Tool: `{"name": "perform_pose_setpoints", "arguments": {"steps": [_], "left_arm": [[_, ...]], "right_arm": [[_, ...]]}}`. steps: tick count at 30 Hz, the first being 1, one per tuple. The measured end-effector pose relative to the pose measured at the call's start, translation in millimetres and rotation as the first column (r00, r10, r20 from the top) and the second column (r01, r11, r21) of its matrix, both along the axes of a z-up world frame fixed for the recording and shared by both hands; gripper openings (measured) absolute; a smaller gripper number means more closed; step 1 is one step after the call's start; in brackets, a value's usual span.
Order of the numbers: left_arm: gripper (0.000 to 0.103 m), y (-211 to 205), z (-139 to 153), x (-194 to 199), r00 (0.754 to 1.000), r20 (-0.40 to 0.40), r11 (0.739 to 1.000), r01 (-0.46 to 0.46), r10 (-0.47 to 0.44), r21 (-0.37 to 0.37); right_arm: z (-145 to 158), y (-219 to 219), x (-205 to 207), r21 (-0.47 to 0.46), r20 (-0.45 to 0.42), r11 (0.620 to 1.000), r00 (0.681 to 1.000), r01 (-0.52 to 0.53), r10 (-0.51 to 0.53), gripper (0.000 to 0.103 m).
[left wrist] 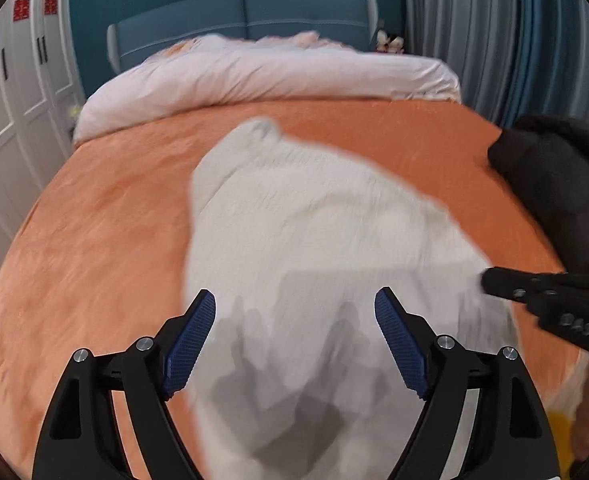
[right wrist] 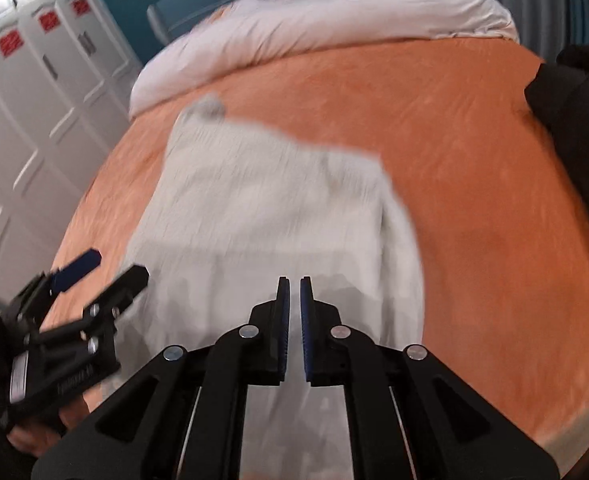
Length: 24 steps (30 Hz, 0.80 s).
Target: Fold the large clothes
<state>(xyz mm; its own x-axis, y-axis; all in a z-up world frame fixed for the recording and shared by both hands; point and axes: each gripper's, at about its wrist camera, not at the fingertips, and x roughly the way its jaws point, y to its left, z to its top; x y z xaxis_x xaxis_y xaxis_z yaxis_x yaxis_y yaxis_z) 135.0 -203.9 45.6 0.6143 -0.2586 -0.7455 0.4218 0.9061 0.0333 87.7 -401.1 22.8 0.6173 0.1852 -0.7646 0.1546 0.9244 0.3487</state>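
A cream garment (left wrist: 314,220) (right wrist: 254,200) lies flat on the orange bed sheet (left wrist: 94,220) (right wrist: 474,160), folded into a long shape with a small corner sticking out at its far end. My left gripper (left wrist: 294,300) (right wrist: 114,268) hovers open over the garment's near left part, nothing between its blue pads. My right gripper (right wrist: 294,280) hangs over the near middle of the garment, its pads only a narrow slit apart with no cloth in it. In the left wrist view the right gripper's fingertips (left wrist: 494,280) show at the garment's right edge. Both views are motion-blurred.
A rolled pale pink duvet (left wrist: 254,72) (right wrist: 314,20) lies across the head of the bed, before a blue headboard (left wrist: 246,12). A black garment (left wrist: 554,176) (right wrist: 574,100) sits at the bed's right edge. White wardrobe doors (left wrist: 14,100) (right wrist: 34,80) stand left, striped curtains (left wrist: 494,40) right.
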Motion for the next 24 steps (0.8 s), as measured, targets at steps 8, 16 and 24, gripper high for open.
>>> {"name": "perform_pose_setpoints", "arguments": {"steps": [8,16,24], "left_arm": [[0.090,49,-60,-23,0.966,-0.247,0.994,-0.089,0.071,-0.062],[0.090,68,-56,-17,0.934,-0.342,0.979,-0.157,0.103,-0.133],[0.094,63,-3,14,0.949,-0.294,0.960,-0.183,0.116,-0.214]], "right_arm": [[-71,40,-43,-0.047,-0.111,0.999,0.994,0.008,-0.014,0.001],[-58,15,-42,0.063,-0.136,0.998,0.991,0.026,-0.017,0.007],[-23,-56,-18,0.203,-0.035,0.952,0.973,0.229,-0.226,0.084]]}}
